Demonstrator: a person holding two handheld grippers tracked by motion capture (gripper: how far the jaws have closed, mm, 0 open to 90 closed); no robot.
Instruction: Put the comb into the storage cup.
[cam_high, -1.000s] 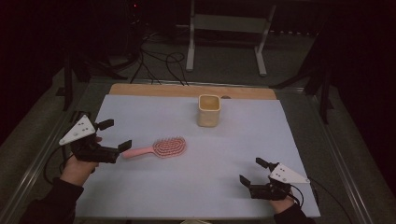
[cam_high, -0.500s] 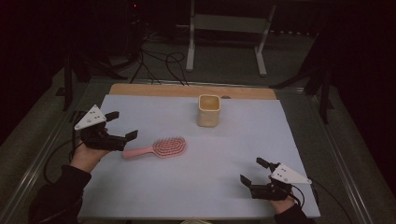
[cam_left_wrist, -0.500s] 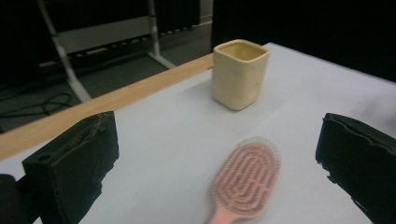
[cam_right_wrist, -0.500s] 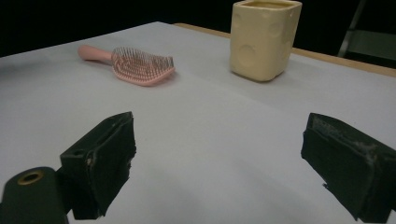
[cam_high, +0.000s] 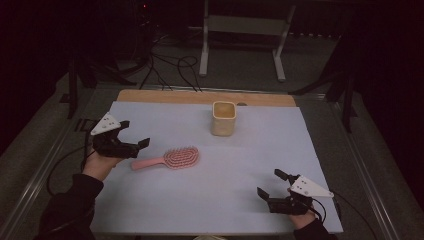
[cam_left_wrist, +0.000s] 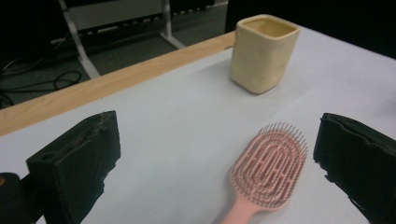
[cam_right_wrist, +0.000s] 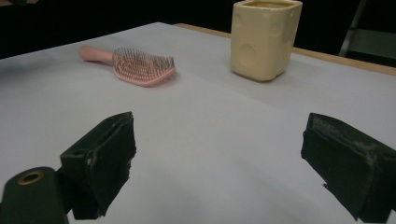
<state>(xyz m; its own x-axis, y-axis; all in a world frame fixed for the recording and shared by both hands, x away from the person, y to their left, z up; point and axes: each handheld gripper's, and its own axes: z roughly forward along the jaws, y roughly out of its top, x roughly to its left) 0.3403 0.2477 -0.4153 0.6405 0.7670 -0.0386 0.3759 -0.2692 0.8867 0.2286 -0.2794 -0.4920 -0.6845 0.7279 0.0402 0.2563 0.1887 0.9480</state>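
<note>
1. Two grippers are in our hands. Our left gripper (cam_high: 134, 135) has its jaws spread wide and holds nothing, poised just above the handle end of the hairbrush (cam_high: 168, 158).
2. We see the hairbrush lying flat on the pale, smooth table cover (cam_high: 240, 170), bristles up. It is pink plastic with an oval, slotted head, fine pins and a slim rounded handle.
3. Our right gripper (cam_high: 267, 184) rests low at the near right of the table, well apart from the brush, its jaws also parted and empty; their black pads look rough and worn.
4. We note a cream cup (cam_high: 223, 118), squarish with rounded corners and shallow round dimples, standing upright beyond the brush, near the bare wooden strip (cam_high: 200, 97).
</note>
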